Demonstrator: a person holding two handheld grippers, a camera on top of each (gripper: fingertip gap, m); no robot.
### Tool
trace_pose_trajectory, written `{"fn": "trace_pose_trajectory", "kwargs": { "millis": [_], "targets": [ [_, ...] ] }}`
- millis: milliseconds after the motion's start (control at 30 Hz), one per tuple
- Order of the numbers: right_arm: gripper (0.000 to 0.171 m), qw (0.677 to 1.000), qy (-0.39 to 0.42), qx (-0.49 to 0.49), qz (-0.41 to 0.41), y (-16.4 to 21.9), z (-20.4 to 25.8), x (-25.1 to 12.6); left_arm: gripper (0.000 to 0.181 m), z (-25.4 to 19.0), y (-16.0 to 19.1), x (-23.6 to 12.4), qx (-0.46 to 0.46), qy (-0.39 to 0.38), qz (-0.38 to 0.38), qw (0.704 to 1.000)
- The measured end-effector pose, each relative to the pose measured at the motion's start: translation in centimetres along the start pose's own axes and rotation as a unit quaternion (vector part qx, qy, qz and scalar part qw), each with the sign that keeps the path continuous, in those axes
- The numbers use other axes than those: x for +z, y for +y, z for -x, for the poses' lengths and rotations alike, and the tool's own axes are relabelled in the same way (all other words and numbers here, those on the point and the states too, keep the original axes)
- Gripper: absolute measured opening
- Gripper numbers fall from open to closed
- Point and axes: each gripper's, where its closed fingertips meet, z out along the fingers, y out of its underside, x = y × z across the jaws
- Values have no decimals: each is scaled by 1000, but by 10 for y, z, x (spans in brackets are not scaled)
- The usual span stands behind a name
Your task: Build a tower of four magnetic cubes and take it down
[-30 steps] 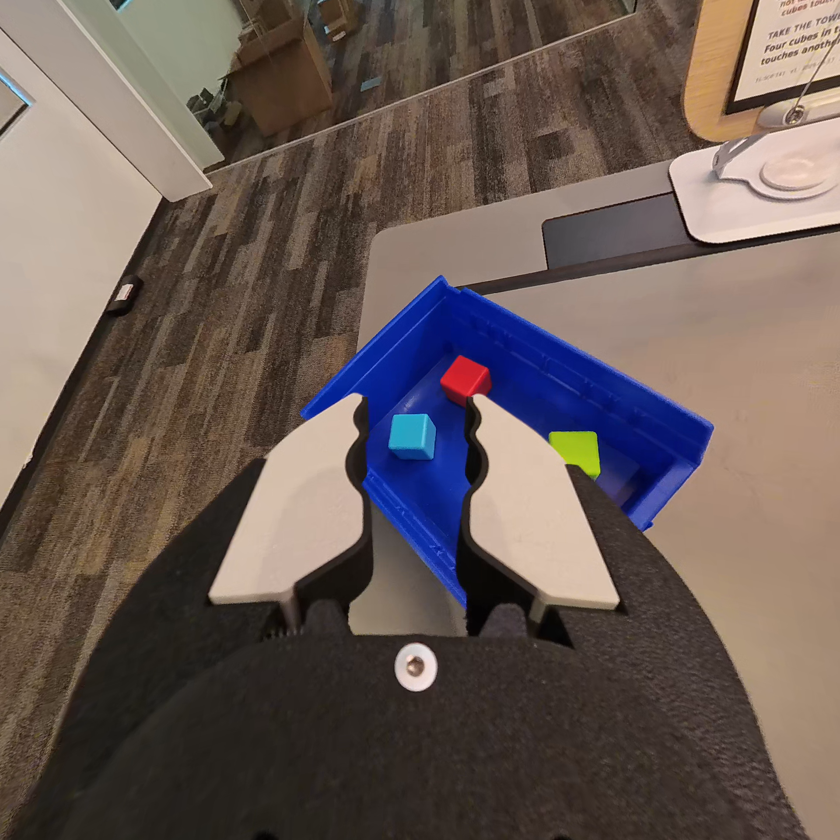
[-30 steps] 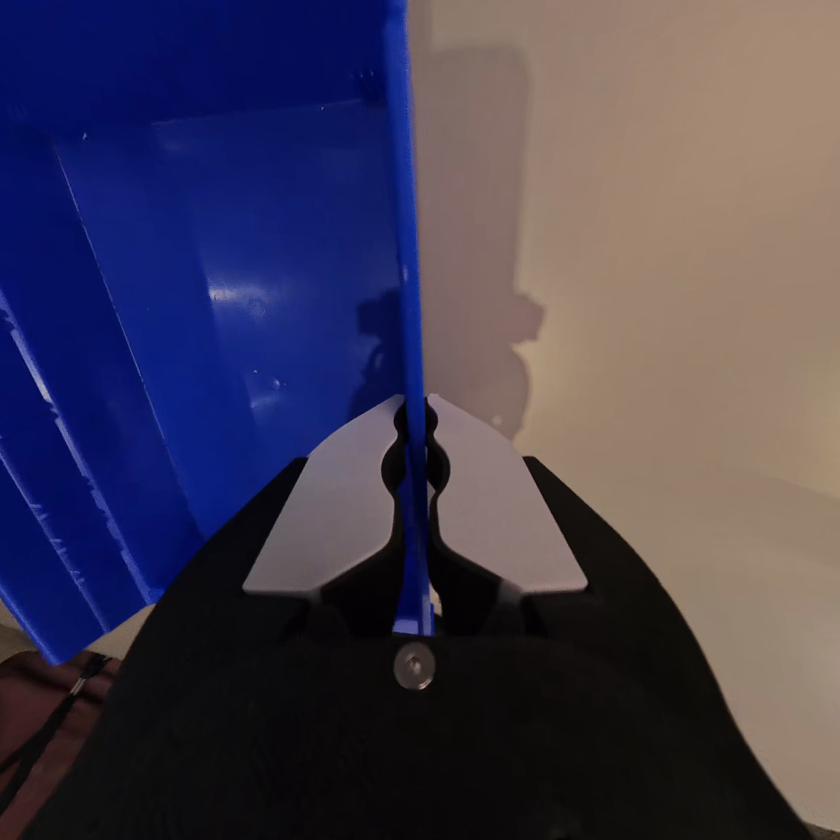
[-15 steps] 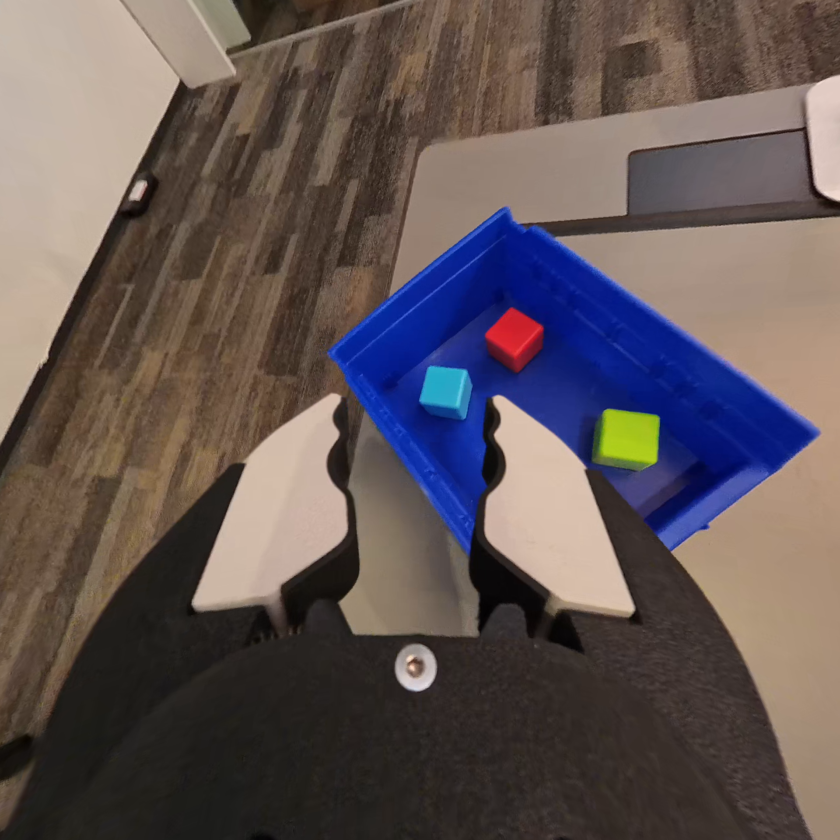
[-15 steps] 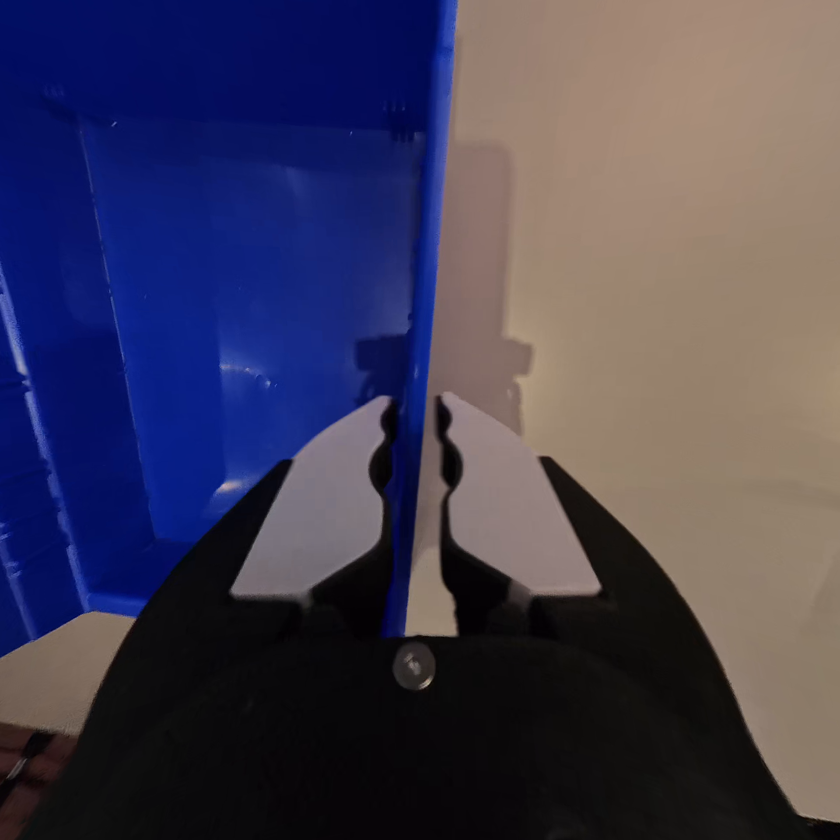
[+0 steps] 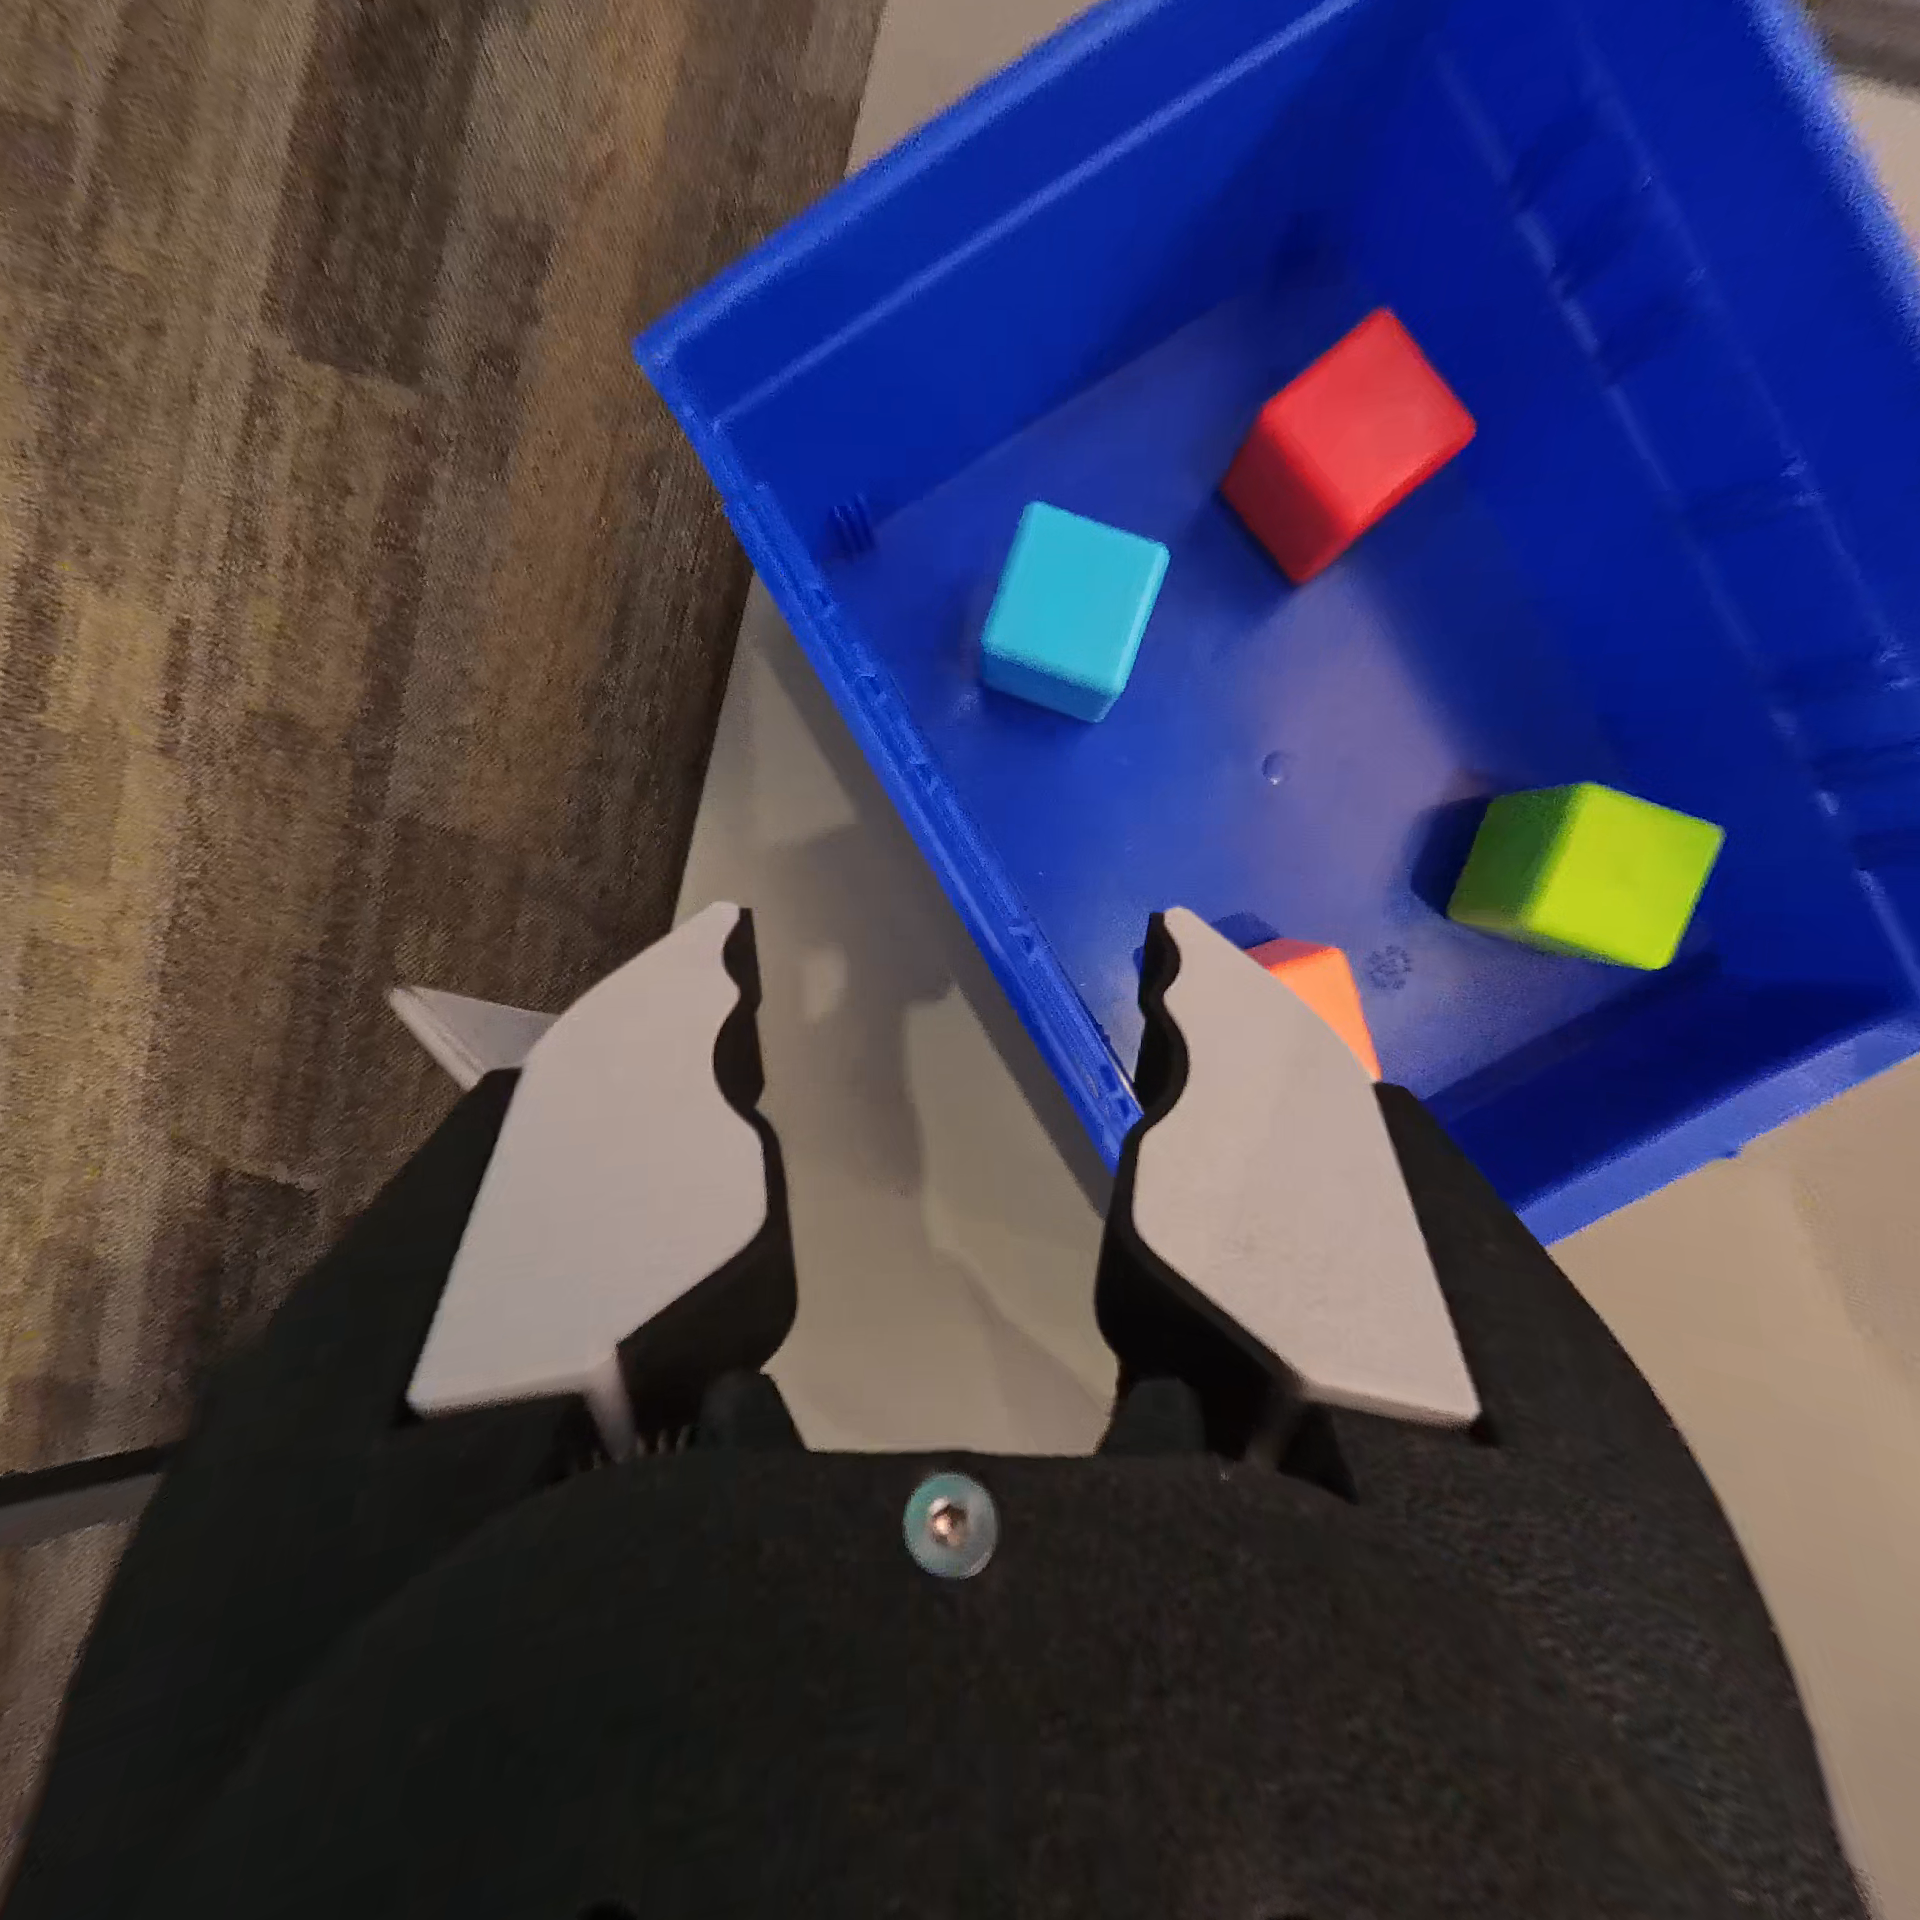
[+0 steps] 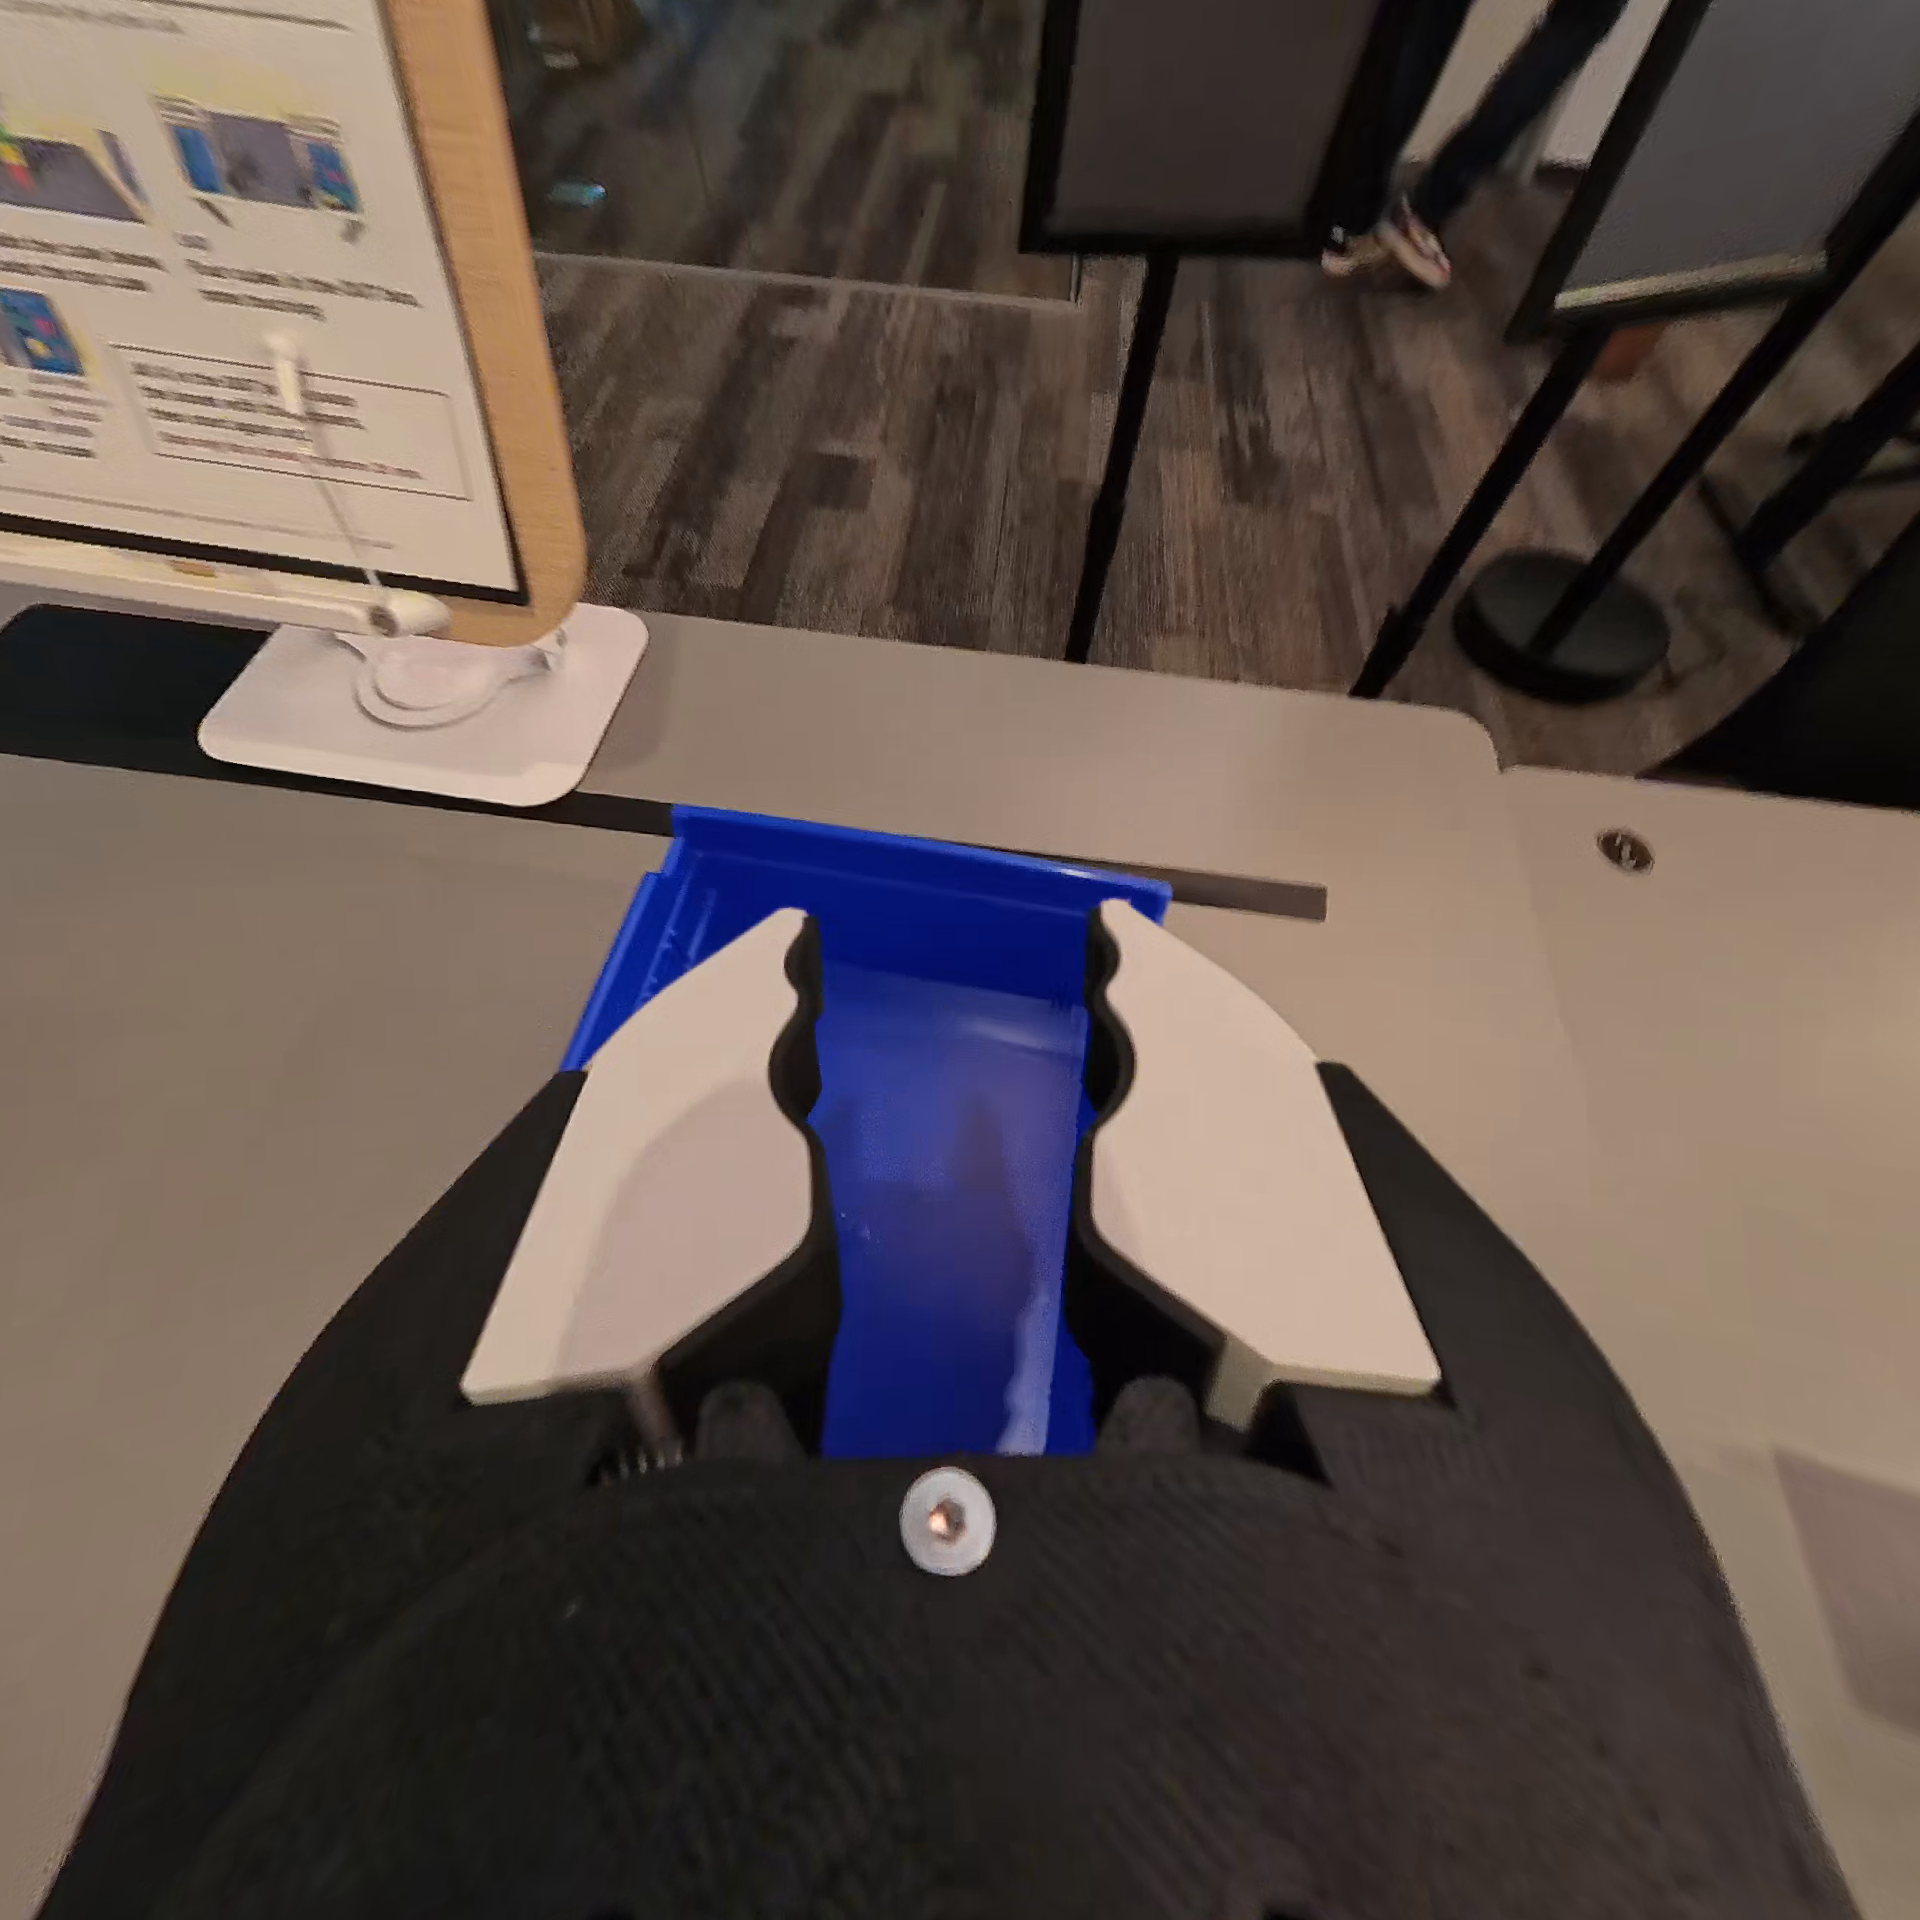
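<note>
A: What is in the blue bin [image 5: 1195, 208]?

B: Four cubes, all loose on its floor and apart from one another. From left to right: the light blue cube [image 5: 1070, 613] near the left wall, the red cube [image 5: 1345, 442] farther back, the orange cube [image 5: 1325, 992] at the near wall, partly hidden behind a finger, and the green cube [image 5: 1584, 873] toward the right.

A: And the grippers?

B: The left gripper [image 5: 951, 945] has its jaws wide apart and holds nothing. It hangs over the table [image 5: 914, 1247] just outside the bin's near left wall, its right finger overlapping that rim. The right gripper [image 6: 951, 940] is also spread wide and empty, above the bin [image 6: 914, 873]; only bare blue floor shows between its fingers.

A: Edges and room?

B: The bin sits close to the table's left edge, with carpet floor [image 5: 312, 520] beyond. In the right wrist view, open tabletop [image 6: 260, 987] lies on both sides of the bin, and a monitor stand [image 6: 436, 707] sits at the far left.
</note>
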Motion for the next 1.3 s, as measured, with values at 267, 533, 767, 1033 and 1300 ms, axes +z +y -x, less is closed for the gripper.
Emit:
{"fn": "trace_pose_trajectory", "kwargs": {
  "millis": [267,533,767,1033,1300],
  "targets": [
    [48,991,48,-124,-13,-1,30,-12,66,-10,30,45,25,1,130,991],
    [47,990,14,-138,9,8,47,0,47,-21,46,63,65,5,205,977],
    [46,986,1,-162,45,21,61,18,28,-37,9,82,129,10,137,982],
    [45,978,-10,-187,90,39,73,39,27,-63,-27,101,244,-5,85,966],
    [45,972,-12,-194,129,57,73,55,25,-72,-31,102,269,48,64,960]
  ]
}}
